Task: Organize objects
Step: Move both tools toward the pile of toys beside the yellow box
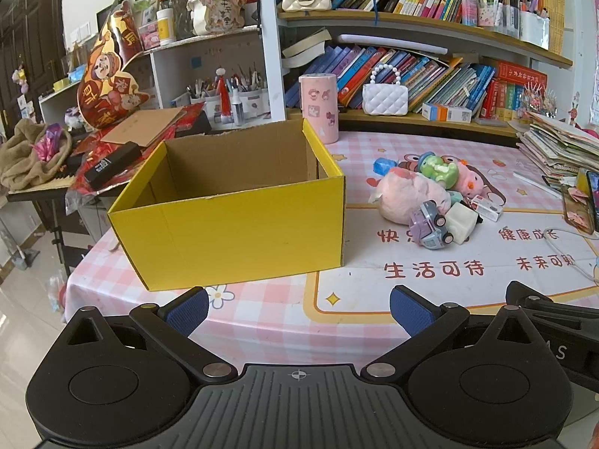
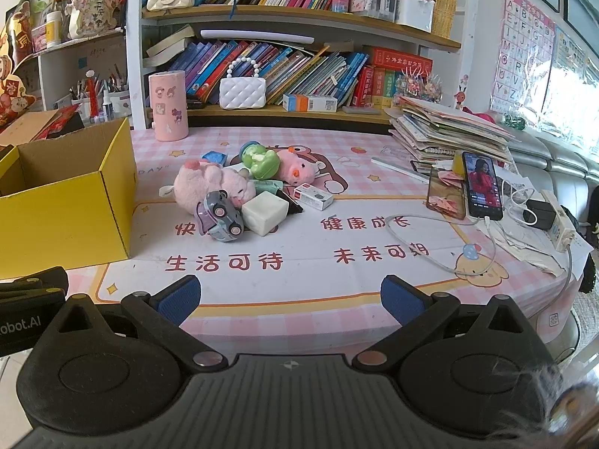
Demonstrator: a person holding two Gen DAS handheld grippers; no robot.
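An open, empty yellow cardboard box (image 1: 232, 224) stands on the pink checked table; it also shows at the left of the right wrist view (image 2: 67, 202). A pile of toys lies to its right: a pink plush (image 1: 408, 194) (image 2: 213, 185), a purple toy car (image 1: 430, 224) (image 2: 221, 215), a pale cube (image 1: 460, 222) (image 2: 264, 211), a green dinosaur (image 1: 440, 170) (image 2: 262, 161), a pink duck (image 2: 299, 170) and a small white box (image 2: 312, 196). My left gripper (image 1: 297, 308) is open and empty at the table's front edge, before the box. My right gripper (image 2: 290, 299) is open and empty, short of the toys.
A pink cylinder (image 2: 168, 106) stands at the back. A phone (image 2: 481, 187) on a stand, cables and a power strip (image 2: 558, 224) lie at the right. A paper stack (image 2: 449, 131) sits at the back right. Bookshelves (image 2: 299, 11) rise behind the table.
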